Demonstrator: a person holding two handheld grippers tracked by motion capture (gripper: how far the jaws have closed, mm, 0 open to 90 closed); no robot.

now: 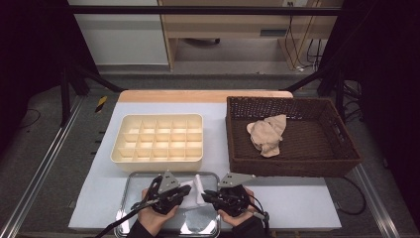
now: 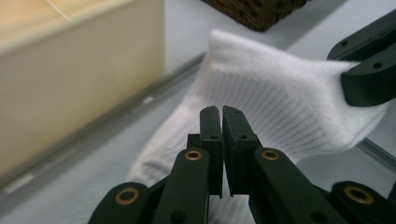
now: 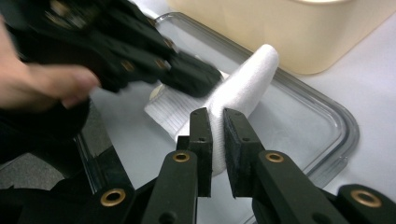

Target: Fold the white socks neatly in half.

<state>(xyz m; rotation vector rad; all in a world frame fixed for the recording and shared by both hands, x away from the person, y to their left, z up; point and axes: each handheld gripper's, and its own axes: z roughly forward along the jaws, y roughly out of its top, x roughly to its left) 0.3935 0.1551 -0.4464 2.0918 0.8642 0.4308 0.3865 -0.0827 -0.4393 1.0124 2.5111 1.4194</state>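
White ribbed cotton sock (image 1: 199, 188) stretched above the clear rectangular plastic tray (image 1: 130, 184), long axis running hand to hand; left gripper (image 2: 220, 112) and right gripper (image 3: 217, 116) each pinch 1 end, equally near

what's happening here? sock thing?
A person holds a white sock with both grippers over a clear tray at the near edge of the table. The left gripper is shut on one part of the sock, and the right gripper pinches the other end. Behind the tray sits an empty cream divider box, and beside it a brown wicker basket holding a beige cloth item.
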